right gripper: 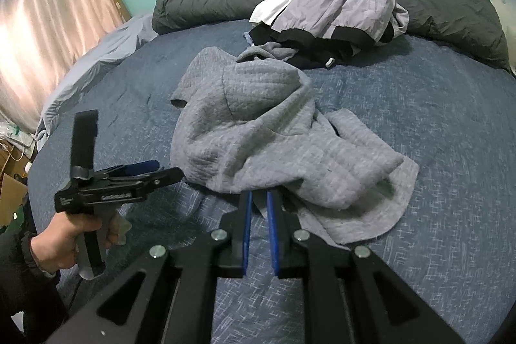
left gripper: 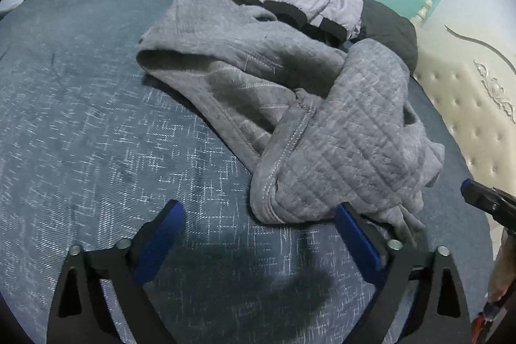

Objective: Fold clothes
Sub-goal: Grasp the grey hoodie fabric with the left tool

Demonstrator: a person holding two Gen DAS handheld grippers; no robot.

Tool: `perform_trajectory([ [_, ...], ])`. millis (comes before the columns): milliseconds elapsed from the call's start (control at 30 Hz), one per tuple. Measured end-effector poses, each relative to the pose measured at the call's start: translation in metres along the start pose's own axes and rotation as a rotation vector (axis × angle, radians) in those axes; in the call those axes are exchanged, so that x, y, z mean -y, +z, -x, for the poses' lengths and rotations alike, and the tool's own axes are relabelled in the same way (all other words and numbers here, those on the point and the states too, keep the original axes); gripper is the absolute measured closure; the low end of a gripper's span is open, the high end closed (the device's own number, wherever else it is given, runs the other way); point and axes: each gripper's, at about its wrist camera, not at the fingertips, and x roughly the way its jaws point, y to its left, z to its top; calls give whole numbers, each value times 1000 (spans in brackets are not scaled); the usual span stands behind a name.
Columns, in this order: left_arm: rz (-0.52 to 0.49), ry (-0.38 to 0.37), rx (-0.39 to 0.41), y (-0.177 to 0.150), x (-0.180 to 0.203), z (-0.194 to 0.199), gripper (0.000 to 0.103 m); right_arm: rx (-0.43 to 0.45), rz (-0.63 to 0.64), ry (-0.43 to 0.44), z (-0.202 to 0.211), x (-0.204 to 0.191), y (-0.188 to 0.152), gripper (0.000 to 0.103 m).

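- The grey quilted top (left gripper: 322,124) lies crumpled near the middle of the bed (left gripper: 80,118), so we judge folding has not begun; it needs spreading flat first.
- Our left gripper (left gripper: 258,215) hovers just short of the top's near edge, jaws wide apart and holding nothing, set to take a hem.
- Our right gripper (right gripper: 258,199) has its jaws nearly closed at the top's edge; whether cloth is pinched between them we cannot tell.
- More clothes (right gripper: 338,12) wait in a pile beyond.

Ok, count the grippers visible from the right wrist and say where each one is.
2. The right gripper is bottom centre, its tips at the near edge of the grey quilted garment. The left gripper is lower left, over the blue bedspread.
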Motion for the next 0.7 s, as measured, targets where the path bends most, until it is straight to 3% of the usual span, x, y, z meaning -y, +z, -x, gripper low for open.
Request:
perform_trajectory([
  [67,-7,-7,-16,1,2,-6,22,2,-2,2,0,2,-1,92],
  [100,-12,-15,-20,1,3,-7,32,3,-4,2,0,3,-1,92],
  [367,-26,-113,-42,2,11,-13,55,4,-22,-1,0,11,-7,92],
  [433,-31,-118,-42,2,11,-13,64,5,-32,-3,0,14,-9,92],
  [467,-31,-116,-46,2,11,-13,76,6,-39,-4,0,16,-9,92],
  [500,-33,-115,-47,2,10,-12,80,6,-45,-5,0,17,-9,92],
  [700,-56,-107,-46,3,9,-3,90,14,-70,-6,1,22,-10,92],
])
